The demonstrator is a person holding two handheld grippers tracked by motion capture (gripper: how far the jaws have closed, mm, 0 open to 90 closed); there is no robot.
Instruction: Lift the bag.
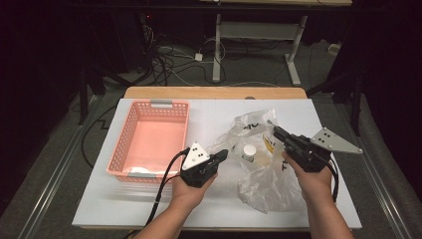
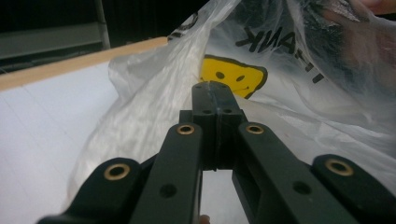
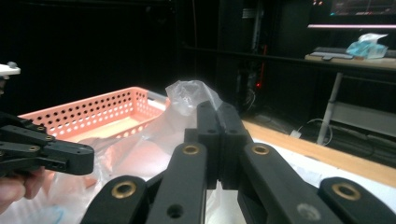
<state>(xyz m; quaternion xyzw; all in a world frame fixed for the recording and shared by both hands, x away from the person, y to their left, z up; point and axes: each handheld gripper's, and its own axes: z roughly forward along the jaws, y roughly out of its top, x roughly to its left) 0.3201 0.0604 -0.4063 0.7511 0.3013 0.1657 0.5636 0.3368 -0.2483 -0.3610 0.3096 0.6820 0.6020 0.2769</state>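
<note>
Both hand-held grippers are pinching the plastic bag (image 1: 259, 164) shut-jawed: left hand-held gripper (image 1: 222, 155) at frame centre, right hand-held gripper (image 1: 278, 132) just right.

Your two hand-held grippers, left (image 1: 222, 156) and right (image 1: 278, 133), are black with brass-coloured rivets. The plastic bag (image 1: 259, 159) between them is clear and whitish, printed with black letters and a yellow smiley face (image 2: 233, 76). The basket (image 1: 149, 139) is salmon pink, dotted with small holes. The counter (image 1: 99, 199) is white, edged in light wood.
</note>
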